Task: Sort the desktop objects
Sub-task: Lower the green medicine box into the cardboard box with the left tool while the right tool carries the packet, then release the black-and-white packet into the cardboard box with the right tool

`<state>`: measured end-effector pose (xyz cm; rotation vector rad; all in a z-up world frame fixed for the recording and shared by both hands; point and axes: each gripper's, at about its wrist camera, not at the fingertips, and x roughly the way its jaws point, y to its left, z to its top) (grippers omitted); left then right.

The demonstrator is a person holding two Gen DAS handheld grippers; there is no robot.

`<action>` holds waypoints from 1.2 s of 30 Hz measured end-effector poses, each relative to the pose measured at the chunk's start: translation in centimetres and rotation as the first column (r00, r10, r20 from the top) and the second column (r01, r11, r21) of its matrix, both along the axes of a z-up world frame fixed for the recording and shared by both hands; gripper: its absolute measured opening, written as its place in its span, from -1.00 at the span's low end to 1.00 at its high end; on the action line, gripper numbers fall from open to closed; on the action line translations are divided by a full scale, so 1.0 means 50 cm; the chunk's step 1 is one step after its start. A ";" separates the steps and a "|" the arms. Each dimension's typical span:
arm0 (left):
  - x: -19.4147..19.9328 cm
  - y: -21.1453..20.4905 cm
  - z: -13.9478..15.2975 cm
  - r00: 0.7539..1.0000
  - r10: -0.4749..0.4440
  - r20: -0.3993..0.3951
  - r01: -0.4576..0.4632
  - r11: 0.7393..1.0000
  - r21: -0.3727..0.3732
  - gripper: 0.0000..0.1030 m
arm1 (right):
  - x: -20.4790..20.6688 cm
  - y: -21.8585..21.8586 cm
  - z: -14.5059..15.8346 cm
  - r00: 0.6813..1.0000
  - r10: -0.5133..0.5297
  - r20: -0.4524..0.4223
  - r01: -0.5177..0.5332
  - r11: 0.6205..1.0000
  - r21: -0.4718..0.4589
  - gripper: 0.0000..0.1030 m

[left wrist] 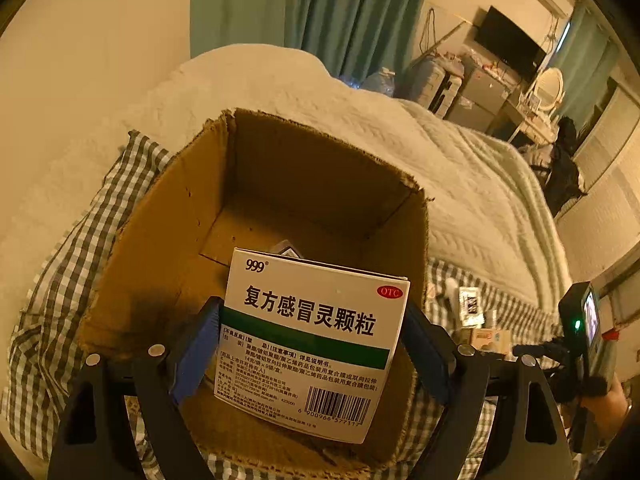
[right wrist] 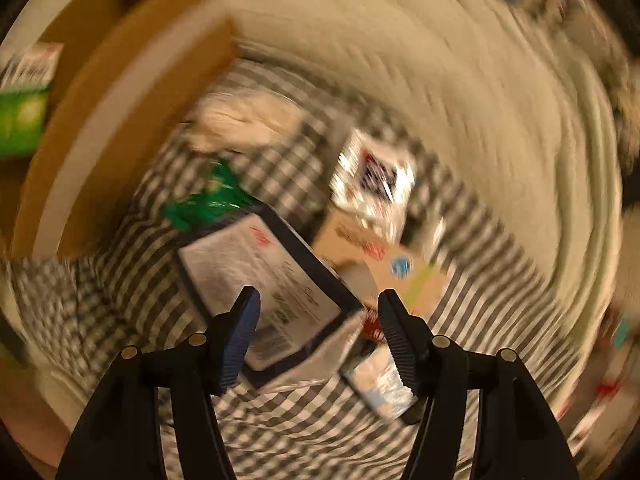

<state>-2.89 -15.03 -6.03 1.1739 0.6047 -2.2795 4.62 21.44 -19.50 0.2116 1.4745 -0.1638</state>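
My left gripper is shut on a white and green 999 medicine box and holds it upright over the open cardboard box, which stands on a checked cloth. A small dark item lies on the box floor behind it. My right gripper is open and empty, hovering over a dark-edged white box on the checked cloth. The right wrist view is blurred by motion. The cardboard box shows at its upper left, with the medicine box beside it.
Around the dark-edged box lie a green packet, a silver sachet, a tan carton, a white cloth lump and a pale pouch. A quilted bed lies behind. The right gripper's handle shows at right.
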 end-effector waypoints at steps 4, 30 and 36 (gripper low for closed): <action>-0.014 0.009 -0.017 0.999 -0.008 0.054 0.010 0.999 -0.041 0.73 | -0.036 -0.039 -0.057 0.979 -0.156 -0.129 0.168 0.981 0.095 0.19; 0.072 -0.037 0.057 0.984 0.177 0.030 -0.175 0.984 -0.036 0.84 | 0.018 0.133 0.393 0.856 0.123 0.502 -0.302 0.908 0.291 -0.84; 0.094 -0.054 0.062 0.970 0.244 0.024 -0.243 0.970 -0.010 0.85 | 0.059 0.190 0.358 0.857 0.055 0.513 -0.278 0.886 0.370 -0.18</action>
